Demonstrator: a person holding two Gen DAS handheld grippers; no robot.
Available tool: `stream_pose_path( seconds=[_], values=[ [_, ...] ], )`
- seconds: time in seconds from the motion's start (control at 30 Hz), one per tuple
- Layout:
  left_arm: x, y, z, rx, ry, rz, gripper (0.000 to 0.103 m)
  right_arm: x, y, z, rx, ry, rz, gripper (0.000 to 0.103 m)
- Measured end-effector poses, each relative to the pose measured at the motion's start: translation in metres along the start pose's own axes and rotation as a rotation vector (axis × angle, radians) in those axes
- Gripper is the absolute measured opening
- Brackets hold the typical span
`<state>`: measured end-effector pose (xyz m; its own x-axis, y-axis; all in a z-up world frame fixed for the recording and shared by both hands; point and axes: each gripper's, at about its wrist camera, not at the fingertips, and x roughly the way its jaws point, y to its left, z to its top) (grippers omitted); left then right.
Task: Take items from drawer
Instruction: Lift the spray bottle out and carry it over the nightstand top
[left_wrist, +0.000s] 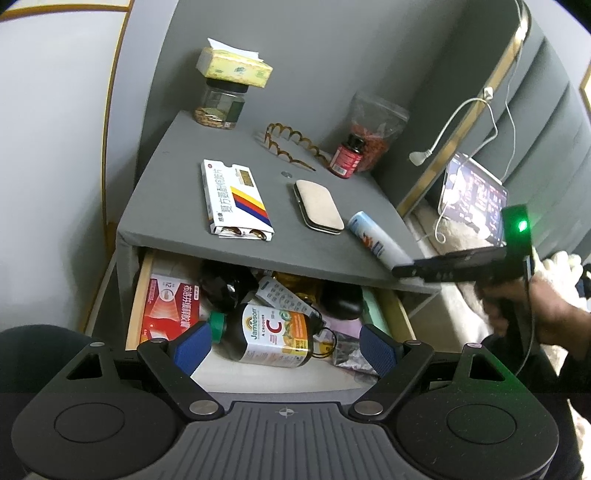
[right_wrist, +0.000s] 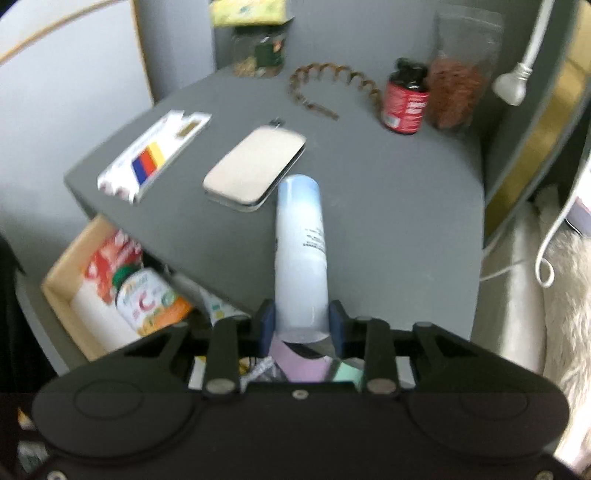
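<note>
While one spray can (right_wrist: 301, 254) is clamped, three items lie flat.

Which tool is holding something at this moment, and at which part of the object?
The right tool holds the white spray can near its bottom end, one pad on each side. The left tool is open and holds nothing.

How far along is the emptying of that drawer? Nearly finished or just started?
Partly done, it seems. A striped medicine box and a beige case already lie on the cabinet top, perhaps from the drawer. The right gripper holds a white spray can over that top. The left gripper hangs open above the vitamin C bottle; a red box and more remain inside.
</note>
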<state>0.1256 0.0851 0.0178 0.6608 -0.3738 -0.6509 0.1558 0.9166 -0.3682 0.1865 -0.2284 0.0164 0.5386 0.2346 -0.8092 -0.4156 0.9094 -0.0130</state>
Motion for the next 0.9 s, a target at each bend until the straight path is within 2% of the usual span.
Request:
stream_pose_path(
  seconds=[0.1,0.27,0.37,0.5,0.9],
  values=[
    [-0.001,0.003,-0.001,-0.014,-0.006,0.002,0.083,-0.023,-0.003,0.014,0.005,-0.080,-0.016,0.030],
    [0.001,0.005,0.001,-0.031,-0.003,-0.004,0.083,-0.048,-0.009,0.051,0.016,-0.165,-0.038,0.030],
    [0.001,0.002,0.001,-0.013,-0.003,-0.003,0.083,-0.043,-0.008,0.066,-0.012,-0.145,-0.040,0.030],
    [-0.001,0.002,-0.001,-0.012,-0.009,-0.004,0.083,-0.030,-0.004,0.068,-0.049,-0.123,-0.046,0.030],
    [-0.002,0.005,0.000,-0.037,-0.019,-0.013,0.083,-0.034,-0.014,0.072,0.027,-0.164,-0.051,0.030]
  ],
)
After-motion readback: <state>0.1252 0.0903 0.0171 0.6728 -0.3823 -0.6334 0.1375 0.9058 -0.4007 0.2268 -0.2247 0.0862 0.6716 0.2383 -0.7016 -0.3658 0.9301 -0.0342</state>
